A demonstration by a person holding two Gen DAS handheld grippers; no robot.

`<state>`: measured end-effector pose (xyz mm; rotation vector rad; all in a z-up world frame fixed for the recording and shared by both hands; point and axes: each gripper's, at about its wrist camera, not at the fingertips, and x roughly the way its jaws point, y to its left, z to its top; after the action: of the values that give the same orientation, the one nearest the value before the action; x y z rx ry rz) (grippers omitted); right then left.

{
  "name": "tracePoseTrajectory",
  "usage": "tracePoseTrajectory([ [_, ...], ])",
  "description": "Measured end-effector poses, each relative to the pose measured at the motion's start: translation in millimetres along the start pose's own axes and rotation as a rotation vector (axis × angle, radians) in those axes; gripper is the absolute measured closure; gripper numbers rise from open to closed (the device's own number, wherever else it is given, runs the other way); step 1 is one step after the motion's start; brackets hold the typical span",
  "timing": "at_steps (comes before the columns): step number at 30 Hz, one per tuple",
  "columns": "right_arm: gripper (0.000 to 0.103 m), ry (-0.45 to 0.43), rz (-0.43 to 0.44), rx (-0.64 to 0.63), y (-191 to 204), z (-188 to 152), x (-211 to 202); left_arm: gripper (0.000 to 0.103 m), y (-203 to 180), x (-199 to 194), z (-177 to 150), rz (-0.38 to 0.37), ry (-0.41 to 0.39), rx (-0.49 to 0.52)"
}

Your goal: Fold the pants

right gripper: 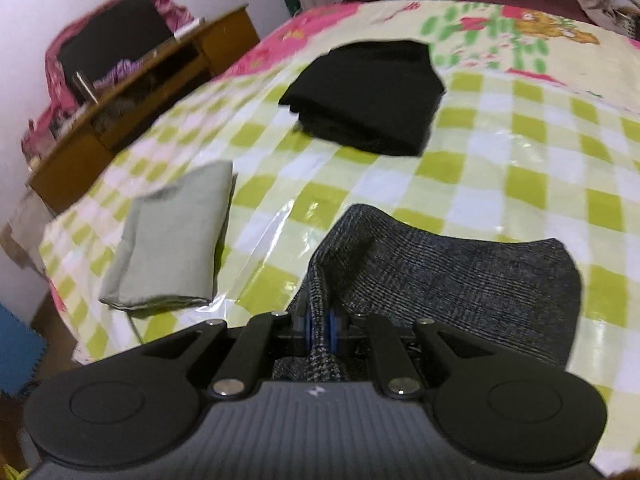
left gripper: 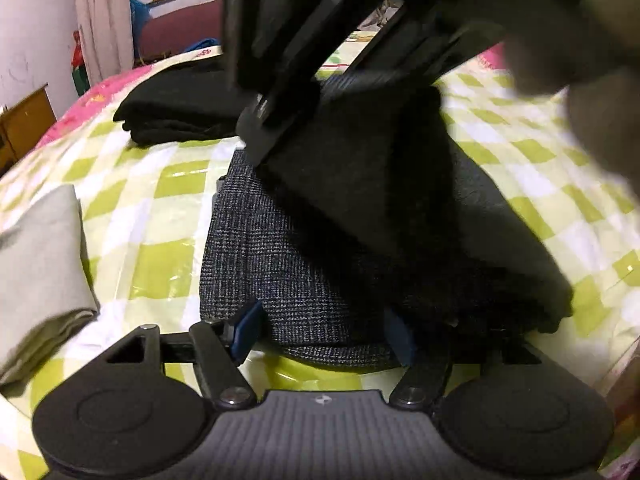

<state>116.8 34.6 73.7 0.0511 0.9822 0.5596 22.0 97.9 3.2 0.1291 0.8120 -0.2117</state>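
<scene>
While the right gripper [right gripper: 321,330] pinches a raised ridge of the grey checked pants [right gripper: 460,264] tight between its blue pads, the rest of that cloth spreads ahead of it and off to its right, lying flat on the green-checked bed cover [right gripper: 520,152]. From the left wrist view the same pants [left gripper: 260,260] sit directly ahead of the left gripper [left gripper: 324,334], whose jaws stand spread with the near edge of the cloth between the blue pads [left gripper: 246,330]; whether either pad actually touches the fabric I cannot tell. Above and beyond the left claw the right gripper comes in from the upper right, carrying a dark flap of the pants up off the lower layer

What the next move seems to hinge on: the lifted flap hangs from the right claw, and the lower layer runs lengthwise away from the left claw. So the right hand is the one placed to carry the fold over, the left to steady the near edge

Well beyond both claws lie a folded black garment [right gripper: 368,100] and, left of the right claw, a folded pale green one [right gripper: 172,240], both apart from the pants
</scene>
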Motion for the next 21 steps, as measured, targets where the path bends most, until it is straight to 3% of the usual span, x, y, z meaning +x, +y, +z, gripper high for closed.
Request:
tracePoseTrajectory([
  [4,0.093,0.032,-0.004,0.011,6,0,16,0.022,5,2,1,-0.016,0.007,-0.031],
  [8,0.092,0.061,-0.025,-0.110,25,-3,26,0.020,2,-3,0,-0.017,0.009,-0.016],
  [10,0.084,0.103,0.004,-0.132,30,-2,33,0.020,2,-12,-2,-0.036,0.003,-0.009],
  [12,0.070,0.107,0.094,-0.077,26,-1,35,0.020,4,-23,-7,-0.039,0.001,-0.017],
  [14,0.070,0.089,0.193,-0.003,20,1,35,0.020,11,-34,-12,-0.035,-0.006,-0.048],
  [17,0.070,0.043,0.248,0.056,14,3,26,0.020,24,-55,-18,-0.028,-0.031,-0.098],
  [21,0.070,-0.064,0.203,0.074,-11,4,-12,0.020,37,-76,-21,-0.005,-0.072,-0.145],
])
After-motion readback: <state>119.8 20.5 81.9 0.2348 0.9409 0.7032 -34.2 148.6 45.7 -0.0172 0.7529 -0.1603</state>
